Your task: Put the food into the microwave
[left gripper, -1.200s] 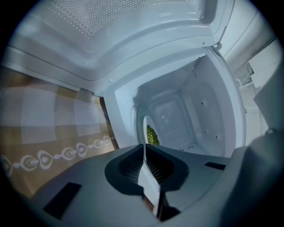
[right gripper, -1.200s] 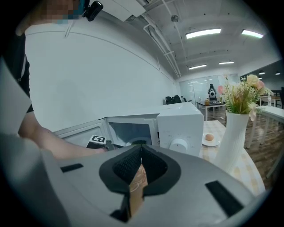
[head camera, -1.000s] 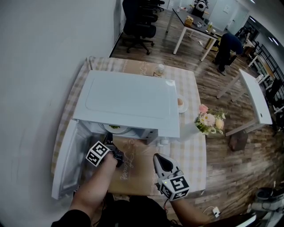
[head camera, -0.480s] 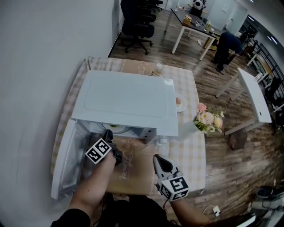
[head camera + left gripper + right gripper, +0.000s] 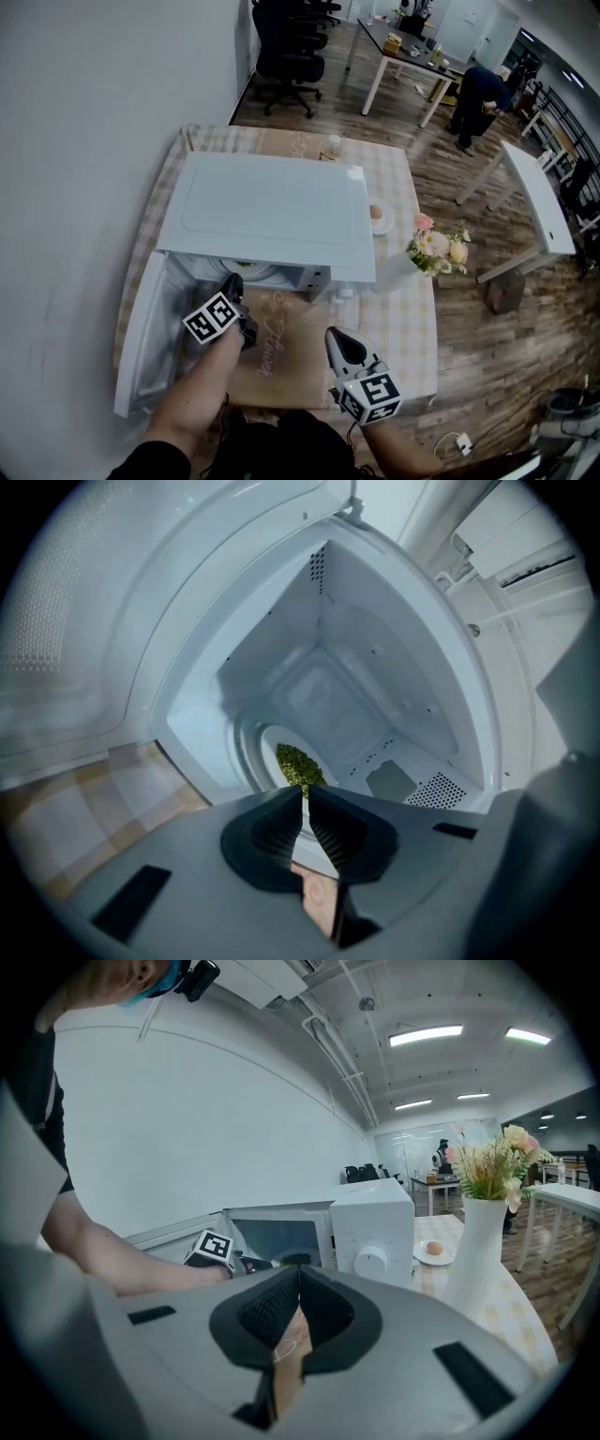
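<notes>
A white microwave (image 5: 272, 211) stands on the table with its door (image 5: 141, 328) swung open to the left. Inside, on the turntable, rests a white plate of green food (image 5: 298, 764), also seen as the plate of green food (image 5: 246, 273) just under the microwave's top edge. My left gripper (image 5: 232, 284) hovers at the cavity mouth, pointing in; the left gripper (image 5: 306, 796) is shut with nothing between its jaws, a short way in front of the plate. My right gripper (image 5: 337, 336) hangs over the brown mat, and this right gripper (image 5: 300, 1275) is shut and empty.
A vase of flowers (image 5: 436, 248) stands right of the microwave, with a small plate holding an egg (image 5: 377, 215) behind it. A small jar (image 5: 335, 144) sits at the table's far edge. A brown mat (image 5: 281, 361) lies before the microwave. A wall runs along the left.
The left gripper has shifted only slightly in front of the open microwave. The right gripper has stayed in place.
</notes>
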Demonstrator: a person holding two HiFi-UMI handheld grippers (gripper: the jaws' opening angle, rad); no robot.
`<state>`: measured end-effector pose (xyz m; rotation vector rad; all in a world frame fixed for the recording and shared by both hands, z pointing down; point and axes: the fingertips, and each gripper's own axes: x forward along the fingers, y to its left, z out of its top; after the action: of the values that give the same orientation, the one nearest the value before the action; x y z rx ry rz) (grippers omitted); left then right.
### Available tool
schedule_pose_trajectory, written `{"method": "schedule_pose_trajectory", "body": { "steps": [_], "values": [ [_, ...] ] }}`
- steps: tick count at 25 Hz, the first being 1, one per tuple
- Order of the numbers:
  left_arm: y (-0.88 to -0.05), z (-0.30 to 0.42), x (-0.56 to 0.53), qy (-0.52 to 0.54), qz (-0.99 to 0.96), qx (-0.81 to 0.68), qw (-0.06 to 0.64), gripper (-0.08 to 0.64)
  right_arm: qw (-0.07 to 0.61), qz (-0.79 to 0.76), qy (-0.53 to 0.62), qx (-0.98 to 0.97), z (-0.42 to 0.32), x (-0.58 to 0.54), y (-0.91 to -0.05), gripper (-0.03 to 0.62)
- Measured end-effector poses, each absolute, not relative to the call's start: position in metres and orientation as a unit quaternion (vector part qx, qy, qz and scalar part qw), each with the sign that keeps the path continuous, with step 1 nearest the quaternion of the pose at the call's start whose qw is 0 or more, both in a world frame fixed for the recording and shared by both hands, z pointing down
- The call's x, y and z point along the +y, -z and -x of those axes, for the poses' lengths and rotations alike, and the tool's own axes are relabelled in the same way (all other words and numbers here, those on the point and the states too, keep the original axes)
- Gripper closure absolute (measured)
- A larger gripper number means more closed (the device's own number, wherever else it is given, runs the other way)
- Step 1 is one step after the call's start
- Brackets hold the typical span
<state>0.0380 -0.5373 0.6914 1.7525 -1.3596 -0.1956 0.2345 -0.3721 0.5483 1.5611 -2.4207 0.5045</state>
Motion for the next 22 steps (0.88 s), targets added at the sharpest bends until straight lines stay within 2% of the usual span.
{"method": "schedule_pose_trajectory", "body": {
  "steps": [9, 22],
  "values": [
    [-0.631, -0.051, -0.466, 0.086, -0.772, -0.499, 0.385, 0.532, 0.084, -0.533, -0.159, -0.827, -0.209, -0.343, -0.527, 0.584],
    [-0.543, -0.024, -0.367, 0.075, -0.849, -0.446, 0.272, 0.535, 0.055, -0.553, -0.137, -0.820, -0.161, -0.274, -0.491, 0.584]
  ]
}}
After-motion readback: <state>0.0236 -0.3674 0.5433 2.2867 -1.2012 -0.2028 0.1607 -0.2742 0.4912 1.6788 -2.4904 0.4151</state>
